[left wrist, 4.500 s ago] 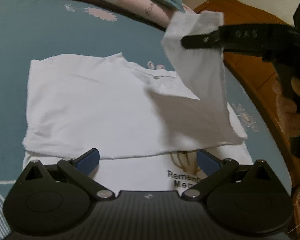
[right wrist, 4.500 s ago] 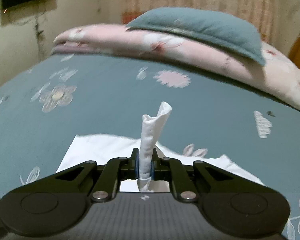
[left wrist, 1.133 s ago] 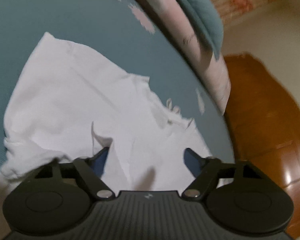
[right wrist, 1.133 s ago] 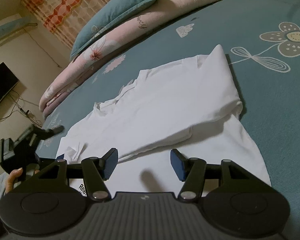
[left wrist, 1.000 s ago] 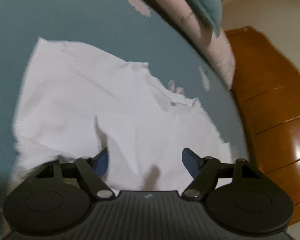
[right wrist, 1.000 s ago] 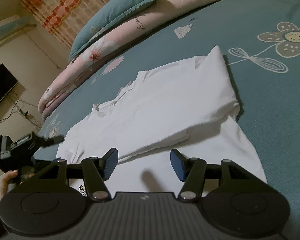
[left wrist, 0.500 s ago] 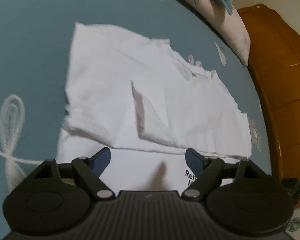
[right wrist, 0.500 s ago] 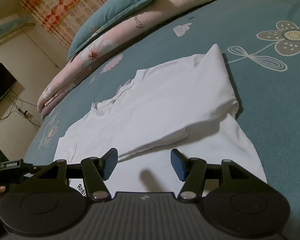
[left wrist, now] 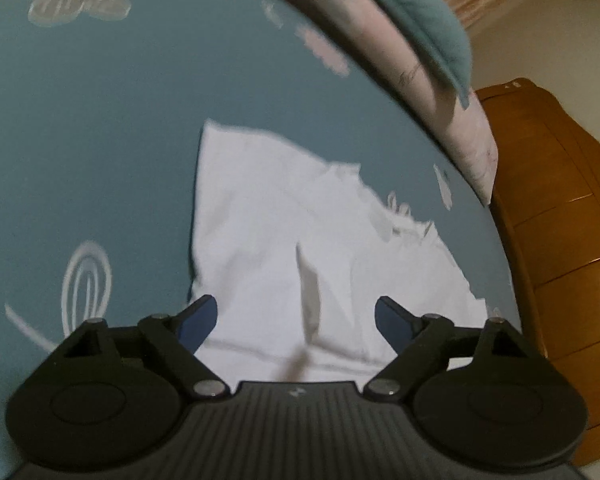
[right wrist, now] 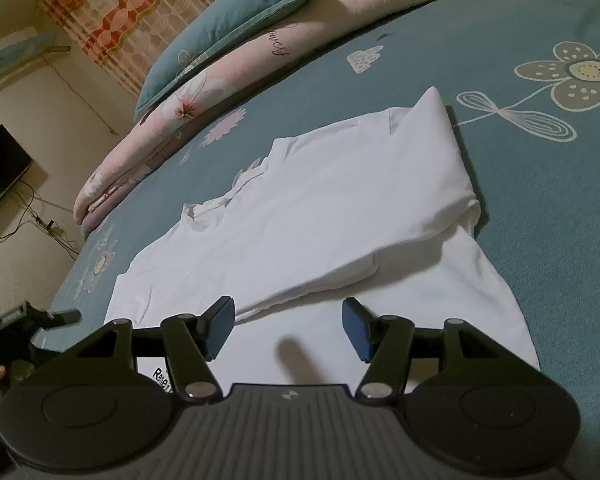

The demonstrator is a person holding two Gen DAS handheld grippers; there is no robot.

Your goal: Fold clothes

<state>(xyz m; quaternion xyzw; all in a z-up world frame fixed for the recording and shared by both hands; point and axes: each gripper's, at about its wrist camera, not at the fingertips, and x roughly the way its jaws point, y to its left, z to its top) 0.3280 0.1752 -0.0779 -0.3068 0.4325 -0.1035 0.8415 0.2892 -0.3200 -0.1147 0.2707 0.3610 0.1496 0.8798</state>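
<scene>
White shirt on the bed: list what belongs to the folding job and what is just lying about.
Part of the job:
- white T-shirt, partly folded
- left gripper, open, its jaws have just been opening, nothing gripped
- right gripper, open

Just lying about:
- teal pillow
- pink floral quilt
- teal bedsheet
- television
- wooden bed frame
</scene>
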